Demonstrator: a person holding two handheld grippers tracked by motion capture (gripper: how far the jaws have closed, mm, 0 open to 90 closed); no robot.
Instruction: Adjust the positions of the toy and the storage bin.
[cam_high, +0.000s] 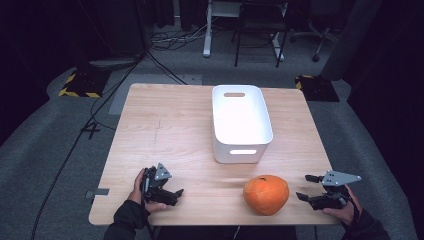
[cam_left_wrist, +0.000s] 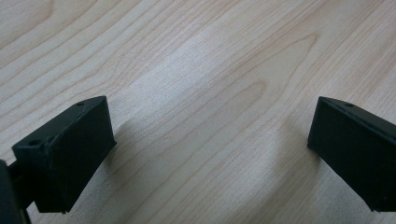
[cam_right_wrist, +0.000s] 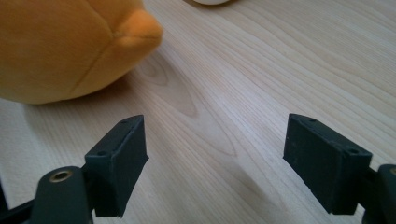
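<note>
At the left of the high view, the left gripper (cam_high: 172, 192) is resting low at the near edge of the wooden table (cam_high: 165, 125), in the person's left hand (cam_high: 140, 192). Its own view is showing the two black jaws standing wide apart over bare wood grain, with nothing between them.

Moving toward the middle, the white bin (cam_high: 241, 122) is sitting upright and empty past the table's centre, its handle slots facing near and far. In front of it — closer to the person and slightly to the right — the orange plush pumpkin (cam_high: 266, 194) is lying on the table, apart from the bin.

At the right, the right gripper (cam_high: 305, 187) is hovering just beside the pumpkin, pointing toward it, held by the right hand (cam_high: 345, 210). Its jaws are spread wide and holding nothing; in the right gripper view the soft orange body (cam_right_wrist: 60, 46) is sitting off to the upper left of the jaws rather than between them.

That offset is probably the main risk. If the jaws close from here they are likely to catch only the plush's edge, or nudge it across the smooth wood toward the table's near edge. The pumpkin also looks broad against the gap between the jaws — a shallow pinch on soft fabric could slip once lifted, dropping it short of the bin, if that is where it is going.
</note>
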